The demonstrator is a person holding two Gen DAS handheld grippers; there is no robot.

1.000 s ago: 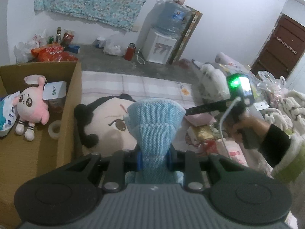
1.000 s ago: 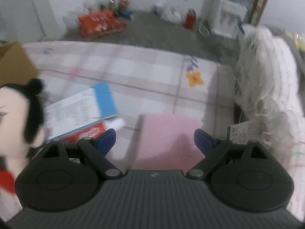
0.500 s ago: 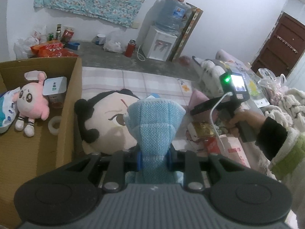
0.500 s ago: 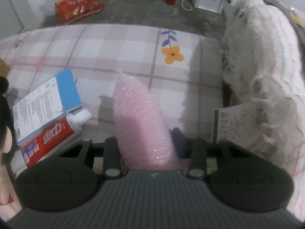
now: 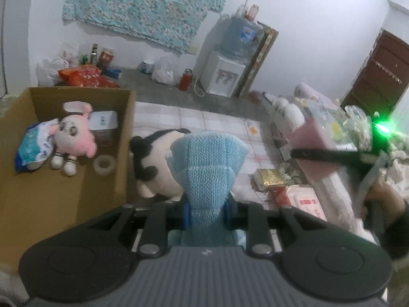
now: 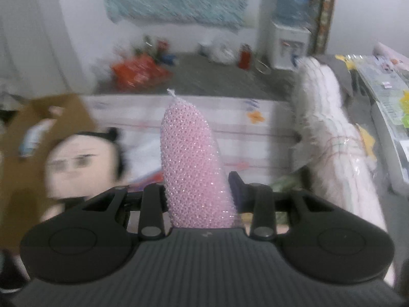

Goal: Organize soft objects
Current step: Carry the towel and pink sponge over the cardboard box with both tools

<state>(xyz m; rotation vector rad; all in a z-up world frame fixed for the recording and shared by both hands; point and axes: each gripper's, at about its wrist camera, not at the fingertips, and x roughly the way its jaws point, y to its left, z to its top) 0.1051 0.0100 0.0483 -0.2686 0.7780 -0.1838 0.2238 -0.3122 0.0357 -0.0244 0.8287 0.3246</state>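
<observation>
The right wrist view is smeared: the round-faced black-haired plush doll (image 6: pixel 81 163) and the brown cardboard box (image 6: pixel 38 128) behind it show only soft outlines. In the left wrist view, the blue knitted cloth (image 5: pixel 207 179) covers the doll's face (only hair and cheek show). Right of the doll, the right gripper (image 5: pixel 329 153) is a dark blur, its fingertips lost against the pink mesh scrubber (image 5: pixel 311 135). Labels inside the box are unreadable.
</observation>
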